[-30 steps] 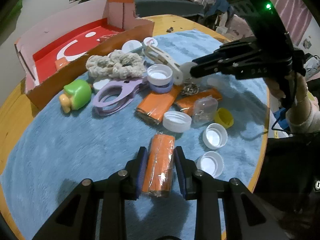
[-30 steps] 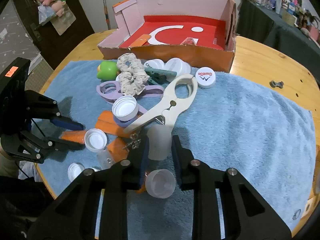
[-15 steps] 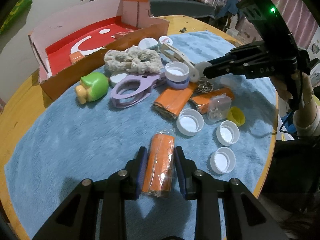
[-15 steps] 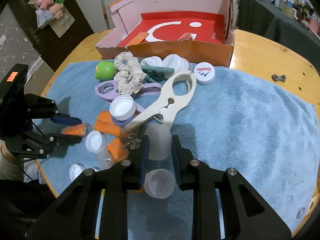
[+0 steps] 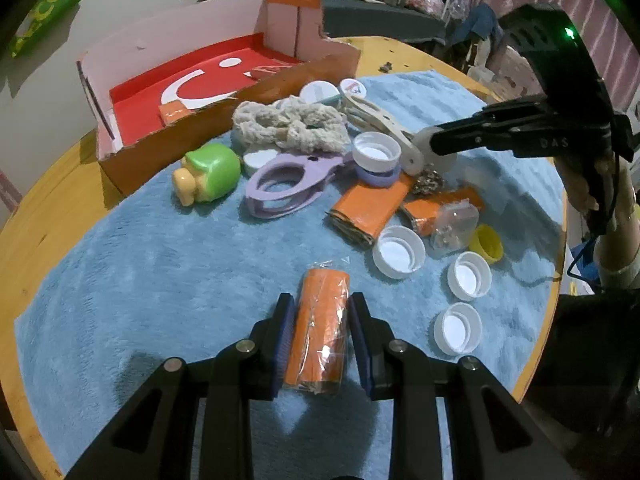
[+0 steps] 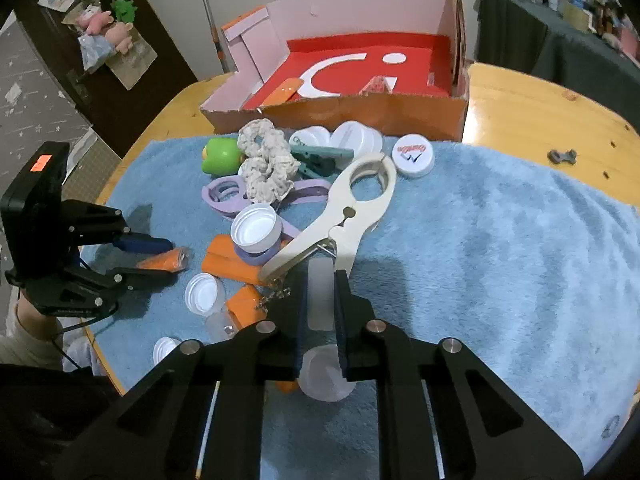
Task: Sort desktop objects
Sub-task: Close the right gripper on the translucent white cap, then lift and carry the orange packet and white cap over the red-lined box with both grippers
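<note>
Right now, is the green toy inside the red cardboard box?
No, the green toy lies on the blue towel outside the box.

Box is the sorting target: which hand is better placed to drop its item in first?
Probably left: left gripper clamps the wrapped orange packet cleanly, clear of the pile, facing the red cardboard box.

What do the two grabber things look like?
Both are black angular frames with silver bolts and blue pads. The left gripper body shows an orange-red light in the right wrist view; the right gripper body shows a green light and faint lettering in the left wrist view.
</note>
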`<state>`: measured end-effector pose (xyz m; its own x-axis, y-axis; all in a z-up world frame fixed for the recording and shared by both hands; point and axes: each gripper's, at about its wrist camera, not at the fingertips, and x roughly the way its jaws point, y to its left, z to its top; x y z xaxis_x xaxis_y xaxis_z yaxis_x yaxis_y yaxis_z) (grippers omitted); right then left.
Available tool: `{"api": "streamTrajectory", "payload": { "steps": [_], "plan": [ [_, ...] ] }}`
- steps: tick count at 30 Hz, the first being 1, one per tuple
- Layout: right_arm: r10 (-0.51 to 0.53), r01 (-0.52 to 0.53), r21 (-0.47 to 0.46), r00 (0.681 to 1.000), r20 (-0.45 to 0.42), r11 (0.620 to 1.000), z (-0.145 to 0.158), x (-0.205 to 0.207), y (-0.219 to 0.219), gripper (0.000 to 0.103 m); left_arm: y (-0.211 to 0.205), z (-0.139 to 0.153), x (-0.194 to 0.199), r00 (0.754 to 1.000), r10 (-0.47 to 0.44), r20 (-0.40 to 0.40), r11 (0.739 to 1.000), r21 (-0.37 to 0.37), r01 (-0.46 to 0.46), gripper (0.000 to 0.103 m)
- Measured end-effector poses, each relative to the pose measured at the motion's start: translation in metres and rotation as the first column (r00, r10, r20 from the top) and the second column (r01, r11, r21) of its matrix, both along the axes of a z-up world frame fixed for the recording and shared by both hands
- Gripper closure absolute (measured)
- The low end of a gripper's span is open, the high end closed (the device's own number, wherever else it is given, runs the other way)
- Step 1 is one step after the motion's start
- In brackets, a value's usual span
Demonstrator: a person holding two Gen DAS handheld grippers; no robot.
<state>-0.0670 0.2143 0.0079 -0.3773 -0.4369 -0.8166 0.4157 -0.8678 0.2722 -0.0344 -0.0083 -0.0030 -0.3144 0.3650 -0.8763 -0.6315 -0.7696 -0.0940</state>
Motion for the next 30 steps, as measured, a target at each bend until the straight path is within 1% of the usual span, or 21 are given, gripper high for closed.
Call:
{"api": "streamTrajectory", "payload": {
  "steps": [8,19,23,25,28,30],
  "plan": [
    [-0.005,0.005,-0.023,1.000,-0.010,1.000,0.007,0.001,0.008,0.091,-0.004,0.008,-0.004,0.998,0.057,-0.012,0.998,0.015,-0.057,0.073],
    [0.022,-0.023,-0.015,0.998,-0.051,1.000,0.025,0.005,0.003,0.091,-0.006,0.024,-0.009,0.993,0.104,-0.053,0.994,0.034,-0.102,0.073],
    [0.023,-0.024,-0.018,0.997,-0.068,1.000,0.032,0.004,0.002,0.091,-0.005,0.035,-0.009,0.986,0.141,-0.086,0.990,0.037,-0.138,0.073],
    [0.023,-0.024,-0.019,0.997,-0.078,1.000,0.037,0.003,0.001,0.091,-0.004,0.041,-0.009,0.981,0.155,-0.114,0.988,0.033,-0.152,0.073],
    [0.020,-0.022,-0.024,0.995,-0.094,0.999,0.045,0.000,0.000,0.091,0.000,0.052,-0.007,0.968,0.177,-0.176,0.984,0.017,-0.177,0.073],
    [0.020,-0.023,-0.024,0.994,-0.106,0.999,0.050,-0.002,-0.002,0.091,0.004,0.057,-0.007,0.965,0.179,-0.192,0.984,0.017,-0.179,0.073]
  ]
}}
